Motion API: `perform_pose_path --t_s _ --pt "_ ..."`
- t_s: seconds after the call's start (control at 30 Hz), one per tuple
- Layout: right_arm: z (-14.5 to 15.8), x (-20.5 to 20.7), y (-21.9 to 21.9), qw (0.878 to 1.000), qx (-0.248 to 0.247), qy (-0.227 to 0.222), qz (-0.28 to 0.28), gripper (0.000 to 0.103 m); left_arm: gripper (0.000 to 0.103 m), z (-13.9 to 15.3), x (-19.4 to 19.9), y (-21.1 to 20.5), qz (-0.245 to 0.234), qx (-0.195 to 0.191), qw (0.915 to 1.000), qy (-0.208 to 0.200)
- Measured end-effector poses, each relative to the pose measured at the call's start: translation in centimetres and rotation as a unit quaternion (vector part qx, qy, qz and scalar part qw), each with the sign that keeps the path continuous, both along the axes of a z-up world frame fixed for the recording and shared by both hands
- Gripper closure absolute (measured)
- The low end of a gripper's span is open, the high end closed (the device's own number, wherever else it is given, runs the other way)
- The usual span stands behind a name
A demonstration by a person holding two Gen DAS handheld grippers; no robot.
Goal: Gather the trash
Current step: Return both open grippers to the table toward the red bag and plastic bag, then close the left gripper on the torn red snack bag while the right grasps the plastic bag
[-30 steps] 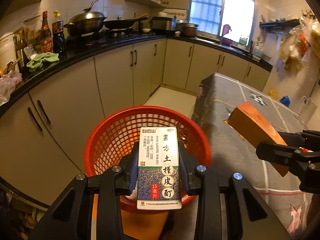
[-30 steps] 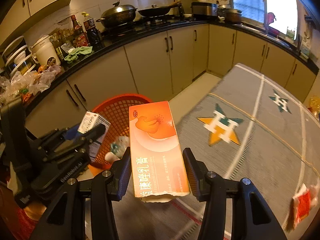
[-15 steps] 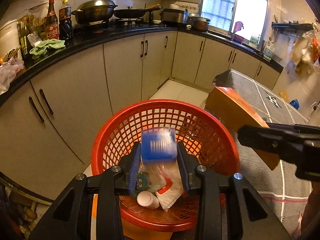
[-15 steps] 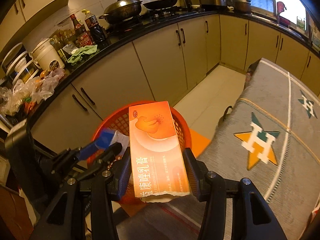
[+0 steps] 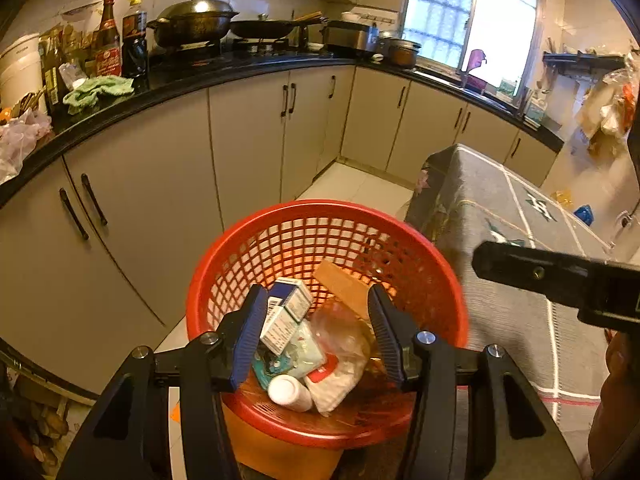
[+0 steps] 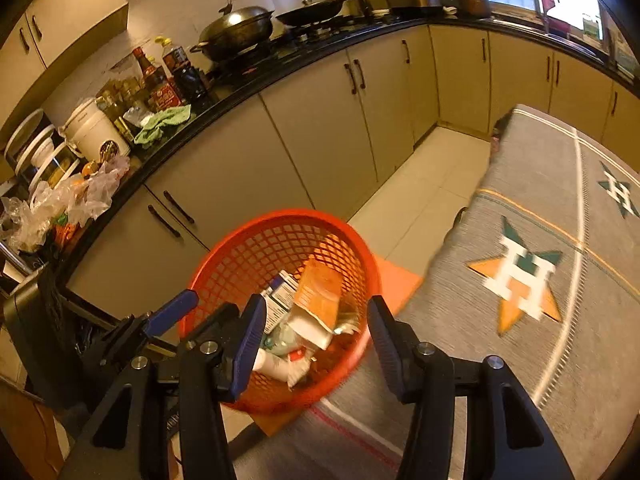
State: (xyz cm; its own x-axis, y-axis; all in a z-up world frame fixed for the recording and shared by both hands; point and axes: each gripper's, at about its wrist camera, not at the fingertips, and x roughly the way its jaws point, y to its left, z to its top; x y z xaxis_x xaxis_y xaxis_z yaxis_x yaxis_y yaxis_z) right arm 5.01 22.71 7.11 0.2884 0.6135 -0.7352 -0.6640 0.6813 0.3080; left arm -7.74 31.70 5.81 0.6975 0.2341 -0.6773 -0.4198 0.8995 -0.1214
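Kitchen cabinets: cream doors, dark handles, under a black counter carrying wok, bottles and a green cloth.

Table: grey cloth with star motifs, just right of the basket.

Red mesh basket: on the floor between cabinets and table. Contents: orange carton leaning on the far wall; blue-and-white medicine box tilted beside it; clear wrapper; white bottle; red-and-white packet.

Left gripper: above the basket, jaws spread, nothing between them.

Right gripper: over the basket's table-side rim, jaws likewise spread and empty.
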Motion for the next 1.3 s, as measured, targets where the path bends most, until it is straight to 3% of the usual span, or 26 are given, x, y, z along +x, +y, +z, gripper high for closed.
perform_pose_path --t_s 0.23,0.47,0.57,0.8,0.9,1.07,1.3 --pt "0.8 -1.3 -7.3 0.998 -0.003 -0.023 -0.051 0.046 0.051 1.6 -0.1 -4.3 -0.046 0.011 0.9988 -0.012" --pt "1.3 -1.3 -19.0 0.988 -0.013 -0.042 -0.149 0.047 0.048 2.5 1.0 -11.3 -0.115 0.027 0.9929 -0.005" --pt "1.7 -0.3 -24.8 0.978 -0.015 -0.052 -0.202 0.047 0.046 2.6 1.5 -14.5 -0.147 0.030 0.9887 -0.001" --pt "0.4 4.1 -38.0 0.939 -0.048 -0.045 -0.338 0.046 0.045 2.3 4.0 -23.4 -0.235 0.006 0.9715 0.030" --pt "-0.8 5.9 -40.2 0.940 -0.071 -0.028 -0.331 0.046 0.045 2.0 4.8 -26.8 -0.267 0.000 0.9626 0.045" --pt "-2.2 6.8 -40.5 0.950 -0.095 -0.038 -0.295 0.036 0.044 1.6 5.4 -31.0 -0.297 0.014 0.9532 0.056" --pt "-5.4 8.1 -41.0 0.943 -0.136 -0.028 -0.303 0.035 0.044 0.8 6.2 -32.5 -0.310 0.016 0.9479 0.072"
